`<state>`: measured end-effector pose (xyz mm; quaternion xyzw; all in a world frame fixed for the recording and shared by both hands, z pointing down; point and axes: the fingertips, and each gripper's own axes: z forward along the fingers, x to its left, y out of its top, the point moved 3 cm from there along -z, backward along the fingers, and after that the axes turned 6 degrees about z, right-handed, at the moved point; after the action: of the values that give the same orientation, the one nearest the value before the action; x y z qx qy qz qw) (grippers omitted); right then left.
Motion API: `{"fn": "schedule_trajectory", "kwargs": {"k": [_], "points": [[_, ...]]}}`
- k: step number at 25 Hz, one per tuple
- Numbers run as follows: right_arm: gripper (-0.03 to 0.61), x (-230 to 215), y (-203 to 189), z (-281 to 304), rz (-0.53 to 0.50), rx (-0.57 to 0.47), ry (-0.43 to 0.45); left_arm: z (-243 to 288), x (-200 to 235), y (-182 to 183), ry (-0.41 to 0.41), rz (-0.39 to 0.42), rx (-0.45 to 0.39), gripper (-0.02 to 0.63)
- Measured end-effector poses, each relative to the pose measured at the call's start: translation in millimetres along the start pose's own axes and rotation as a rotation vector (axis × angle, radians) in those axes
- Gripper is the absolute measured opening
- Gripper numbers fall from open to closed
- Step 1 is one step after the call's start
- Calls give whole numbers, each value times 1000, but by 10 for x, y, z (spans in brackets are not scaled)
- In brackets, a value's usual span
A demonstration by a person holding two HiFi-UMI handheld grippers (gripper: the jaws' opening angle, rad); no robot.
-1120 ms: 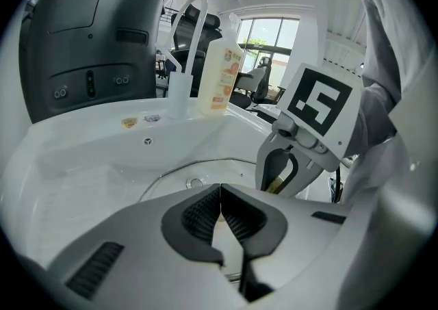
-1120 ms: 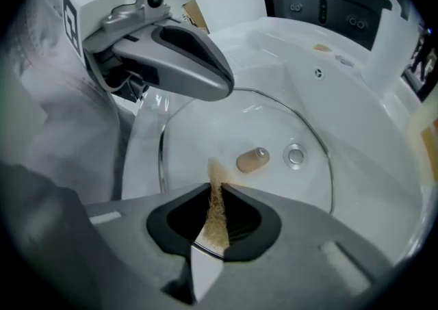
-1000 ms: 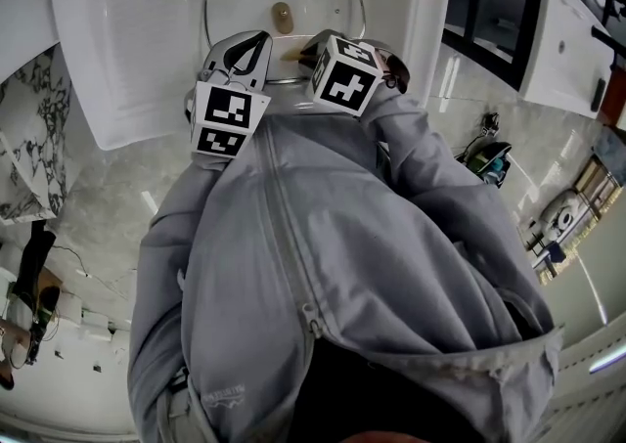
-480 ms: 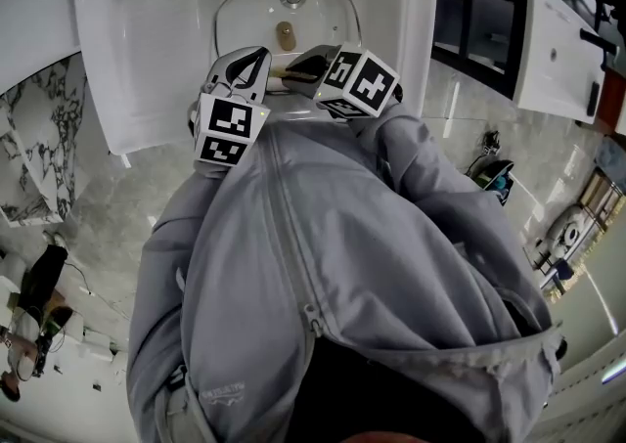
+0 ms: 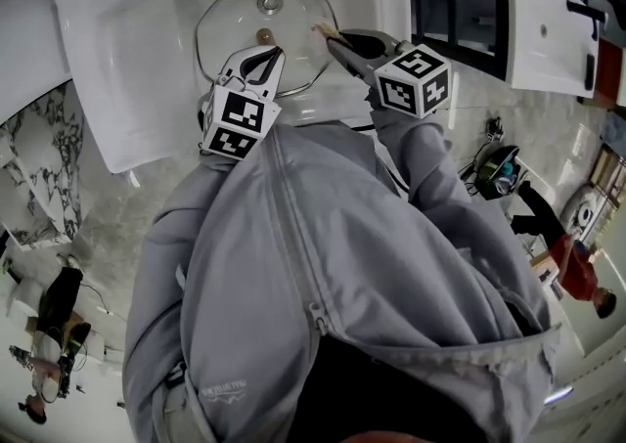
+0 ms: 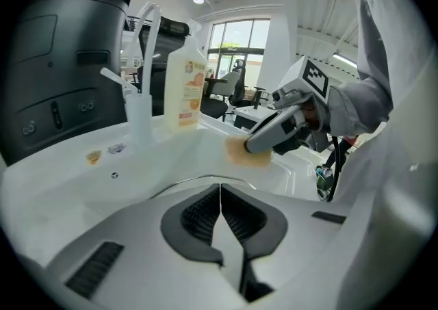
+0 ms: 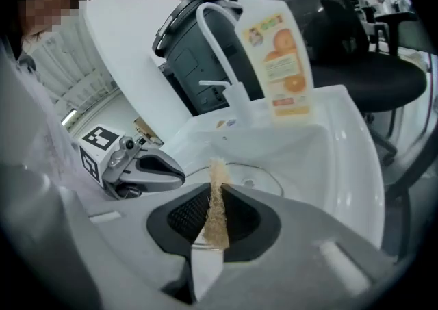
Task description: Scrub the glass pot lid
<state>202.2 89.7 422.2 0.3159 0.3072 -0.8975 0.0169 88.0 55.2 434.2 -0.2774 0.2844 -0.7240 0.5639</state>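
The glass pot lid [image 5: 230, 21] lies in the white sink [image 5: 127, 60], its knob [image 5: 264, 35] near the middle. My left gripper [image 5: 274, 54] reaches over the lid's near side with its jaws shut. In the left gripper view the lid's metal rim [image 6: 174, 185] runs right at the gripper's tips [image 6: 220, 187]; I cannot tell whether they pinch it. My right gripper [image 5: 331, 37] hangs over the lid's right edge, shut on a tan scrub pad [image 5: 321, 30]. That pad [image 7: 217, 206] stands edge-on between its jaws [image 7: 216, 189]. The pad [image 6: 245, 155] is raised clear of the glass.
An orange-labelled soap bottle [image 7: 277, 55] and a curved white faucet [image 7: 212, 28] stand at the sink's back. A dark grey bin [image 6: 61, 62] rises behind them. A grey jacket [image 5: 323, 275] fills the lower head view. Other people stand on the floor at left and right.
My right gripper has swung from beside the left gripper out to the right and upward, rolling as it went, with the pad still in it. The left gripper shifted a little over the lid.
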Motion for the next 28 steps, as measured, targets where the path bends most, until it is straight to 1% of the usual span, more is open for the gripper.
{"fn": "schedule_trajectory", "kwargs": {"k": [2,4,7,10,12,14,16,17,21,23,25,28], "points": [[41,-98,-26,-136,27,-38,-42,156,-125,73,-50,17,7,8],[41,-177,-53,-241,40,-64,-74,318,-243,130,-94,14,29,8],[41,-263,-104,-370,54,-96,-104,533,-397,147,-133,15,97,9],[43,-333,-120,-469,64,-129,-125,714,-508,123,-153,53,176,19],[41,-373,-120,-513,66,-144,-128,823,-584,96,-177,58,230,153],[41,-406,-136,-552,71,-153,-127,911,-649,63,-197,38,277,177],[42,-448,-147,-586,76,-163,-131,981,-677,61,-200,23,308,209],[42,-469,-146,-600,80,-169,-134,1018,-686,74,-199,25,319,214],[41,-514,-153,-638,90,-189,-150,1197,-771,114,-190,74,359,227],[43,-518,-146,-643,93,-200,-155,1276,-799,52,-166,117,413,245],[42,-519,-141,-653,93,-210,-158,1329,-814,-29,-143,151,479,247],[41,-517,-151,-661,87,-215,-165,1376,-818,-109,-115,166,548,258]]}}
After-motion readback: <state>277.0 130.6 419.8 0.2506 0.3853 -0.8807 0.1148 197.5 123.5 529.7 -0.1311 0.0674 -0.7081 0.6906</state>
